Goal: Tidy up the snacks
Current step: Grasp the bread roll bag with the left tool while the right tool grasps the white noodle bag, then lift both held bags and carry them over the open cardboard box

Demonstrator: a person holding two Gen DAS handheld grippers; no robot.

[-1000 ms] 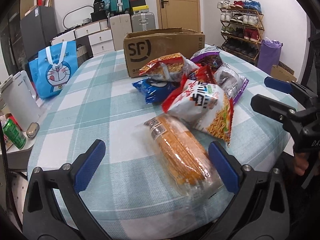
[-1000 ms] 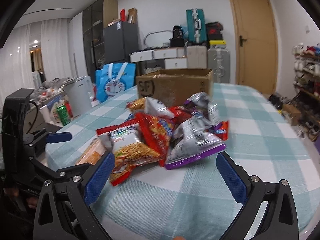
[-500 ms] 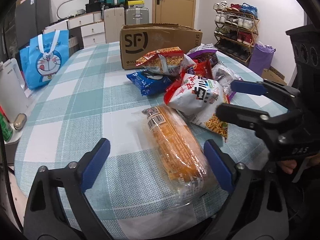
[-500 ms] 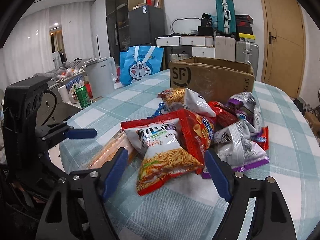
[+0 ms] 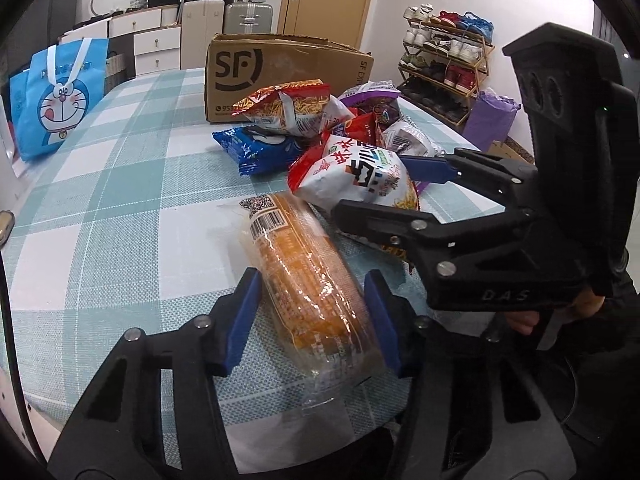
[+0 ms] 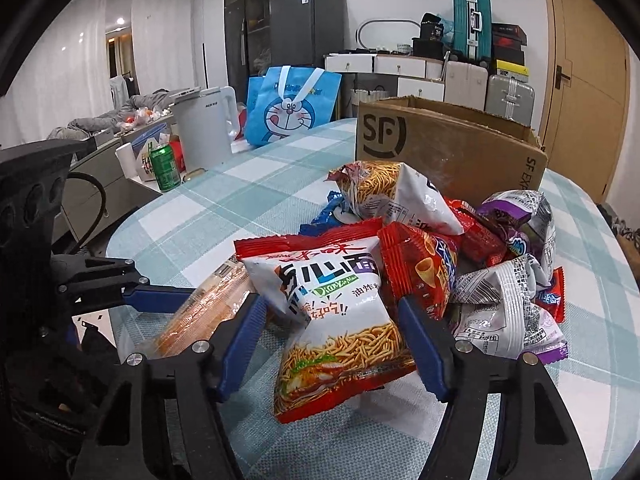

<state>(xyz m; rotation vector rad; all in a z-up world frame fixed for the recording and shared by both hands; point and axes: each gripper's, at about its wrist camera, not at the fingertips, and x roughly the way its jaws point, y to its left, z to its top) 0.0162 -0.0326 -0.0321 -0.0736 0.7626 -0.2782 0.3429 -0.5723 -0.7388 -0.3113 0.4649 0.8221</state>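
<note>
Left gripper (image 5: 314, 314) closing around cracker pack (image 5: 304, 276), pads touching. Right gripper (image 6: 332, 344) closing astride noodle bag (image 6: 340, 320), gaps visible. Green can (image 6: 165, 167) only in right view.

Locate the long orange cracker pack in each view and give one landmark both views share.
Left wrist: the orange cracker pack lies at lower centre, between the left tool's blue pads.
Right wrist: it shows at lower left, partly hidden behind the red-and-white noodle bag.
Shared landmark: the SF cardboard box.
</note>
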